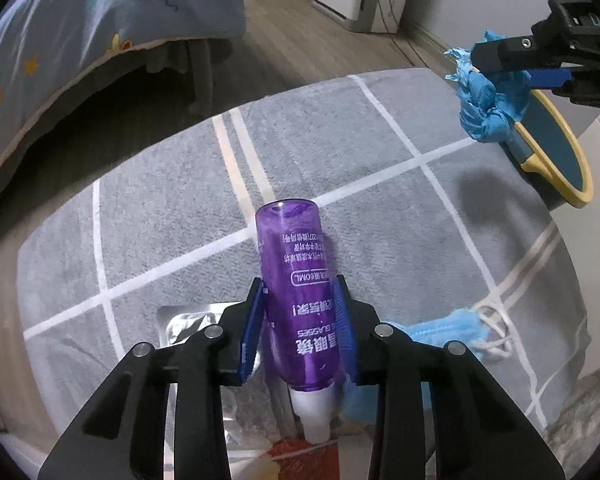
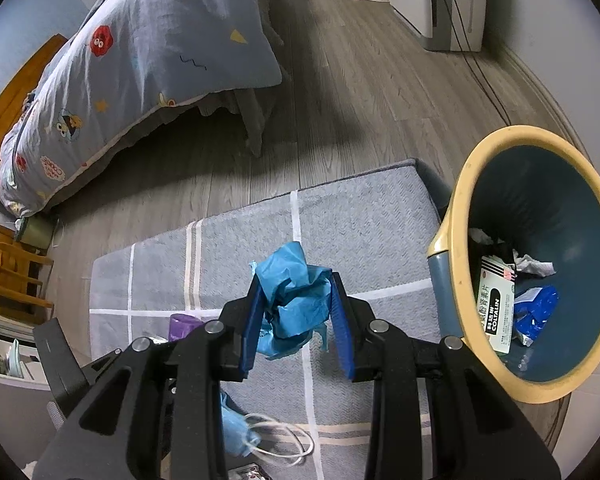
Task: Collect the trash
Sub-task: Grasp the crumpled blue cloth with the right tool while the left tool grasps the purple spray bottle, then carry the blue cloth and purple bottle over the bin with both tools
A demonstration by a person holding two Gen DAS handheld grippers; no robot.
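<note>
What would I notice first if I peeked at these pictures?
Probably the see-through purple plastic bottle, pinched in the left gripper above the grey rug with white stripes. Next, the crumpled bright blue glove squeezed in the right gripper. Just to its right stands the blue waste bin with a yellow rim, already holding a medicine box and wrappers.

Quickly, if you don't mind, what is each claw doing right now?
Left claw: closed on the purple spray bottle.
Right claw: closed on the crumpled blue glove.
</note>
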